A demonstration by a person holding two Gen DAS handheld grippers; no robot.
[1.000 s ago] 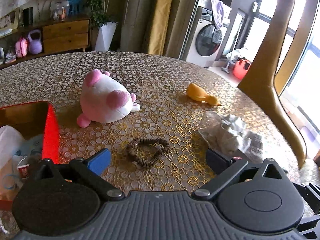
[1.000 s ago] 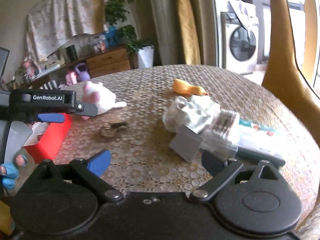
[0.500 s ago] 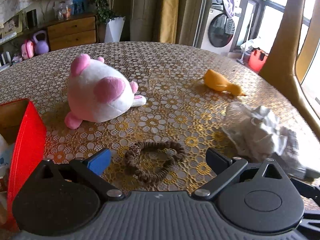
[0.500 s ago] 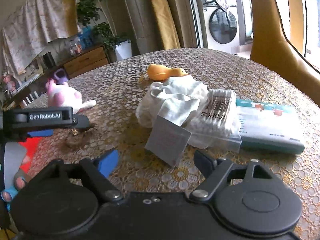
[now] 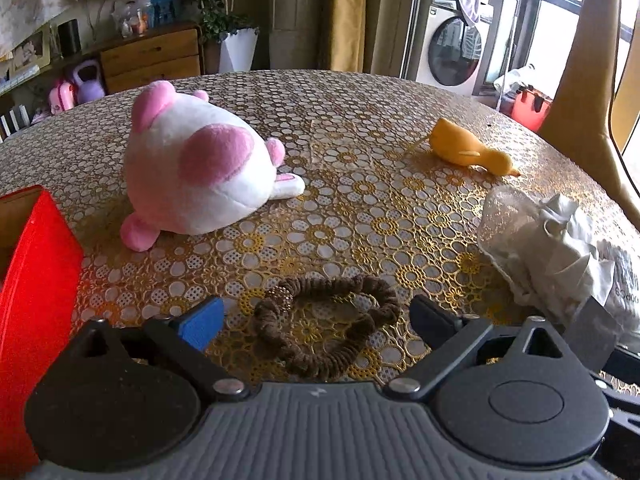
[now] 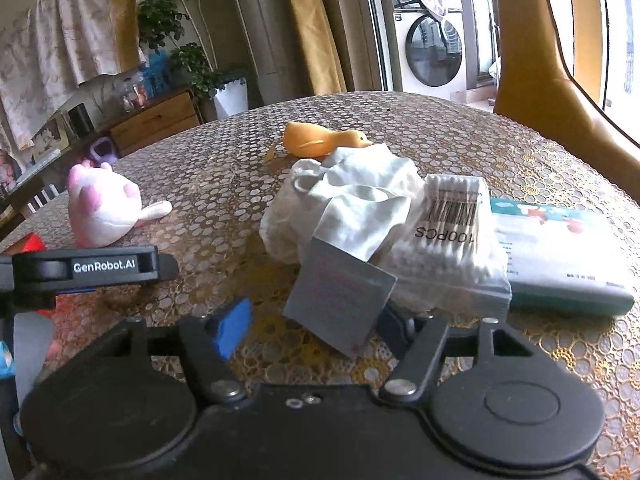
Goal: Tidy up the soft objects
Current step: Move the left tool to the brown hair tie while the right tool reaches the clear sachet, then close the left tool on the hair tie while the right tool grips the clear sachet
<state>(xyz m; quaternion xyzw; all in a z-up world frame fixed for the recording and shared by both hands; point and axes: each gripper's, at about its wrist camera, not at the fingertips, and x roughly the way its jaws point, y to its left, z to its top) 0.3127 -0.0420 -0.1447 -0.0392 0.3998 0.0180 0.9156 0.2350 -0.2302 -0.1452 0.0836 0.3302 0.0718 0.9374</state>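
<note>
A brown hair scrunchie (image 5: pixel 326 326) lies flat on the gold-patterned worktop (image 5: pixel 360 216) near its front edge, directly between the spread fingers of our left gripper (image 5: pixel 316 322), which hangs released just above it with the blue pad (image 5: pixel 200 322) on one side and the dark pad (image 5: pixel 430 320) on the other, neither touching the loop. Beyond it, toward the left of the worktop, a pink-and-white plush toy (image 5: pixel 196 176) rests on its side, and at the far right an orange duck toy (image 5: pixel 468 150) lies alone. A red box (image 5: pixel 36 280) stands at the front-left edge beside the left gripper. Our right gripper (image 6: pixel 316 326) is likewise released, its fingers open on either side of a grey card tag (image 6: pixel 340 300) attached to a bundle of white cloth in clear wrap (image 6: pixel 352 204); we cannot tell whether the fingers touch the tag. Leaning against that bundle on its right is a bag of cotton swabs (image 6: pixel 452 240) marked 100PCS, and just beyond that a teal-edged pack of wipes (image 6: pixel 560 252) lies flat near the right edge of the worktop. From the right wrist view, the duck sits just behind the cloth bundle and the plush well apart to the left.
</note>
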